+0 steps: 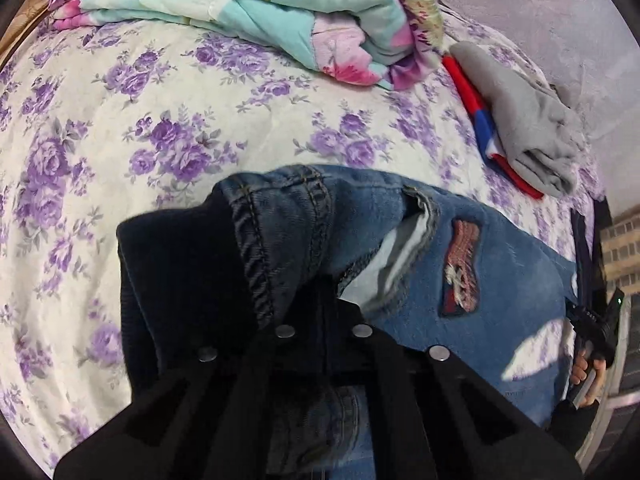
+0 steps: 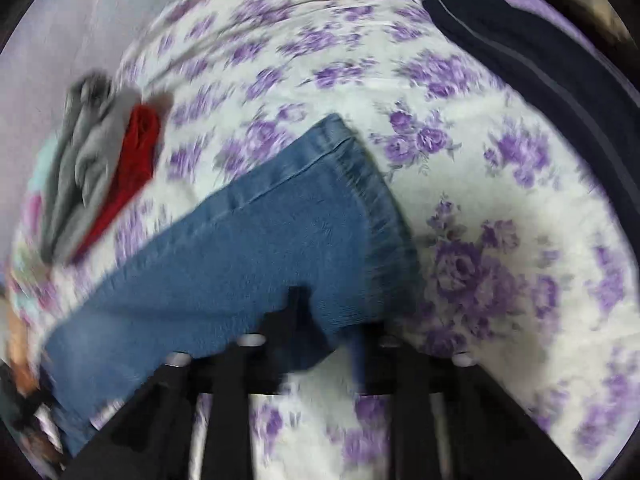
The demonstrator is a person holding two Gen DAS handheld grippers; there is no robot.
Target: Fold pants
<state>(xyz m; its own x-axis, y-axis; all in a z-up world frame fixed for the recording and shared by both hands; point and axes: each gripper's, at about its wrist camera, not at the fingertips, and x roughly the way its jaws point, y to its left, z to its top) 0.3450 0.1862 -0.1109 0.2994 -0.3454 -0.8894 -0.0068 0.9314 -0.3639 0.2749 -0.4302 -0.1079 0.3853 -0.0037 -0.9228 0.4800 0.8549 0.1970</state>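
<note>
The pants are blue jeans point(image 1: 472, 264) with a dark ribbed waistband point(image 1: 180, 280) and a red patch point(image 1: 460, 272), lying on a bed with a purple-flowered sheet point(image 1: 120, 120). My left gripper point(image 1: 324, 304) is shut on the jeans at the waist end, which bunches between its fingers. In the blurred right wrist view, the leg end of the jeans point(image 2: 280, 232) with its hem point(image 2: 380, 216) stretches away to the left. My right gripper point(image 2: 320, 320) is shut on the jeans' leg near the hem, lifting it a little off the sheet point(image 2: 500, 280).
A folded turquoise and pink floral quilt point(image 1: 260, 12) lies at the back of the bed. A grey garment point(image 1: 528, 120) over a red and blue one point(image 1: 480, 120) lies at the right; they also show in the right wrist view point(image 2: 92, 160). A dark garment point(image 2: 540, 64) lies at the upper right.
</note>
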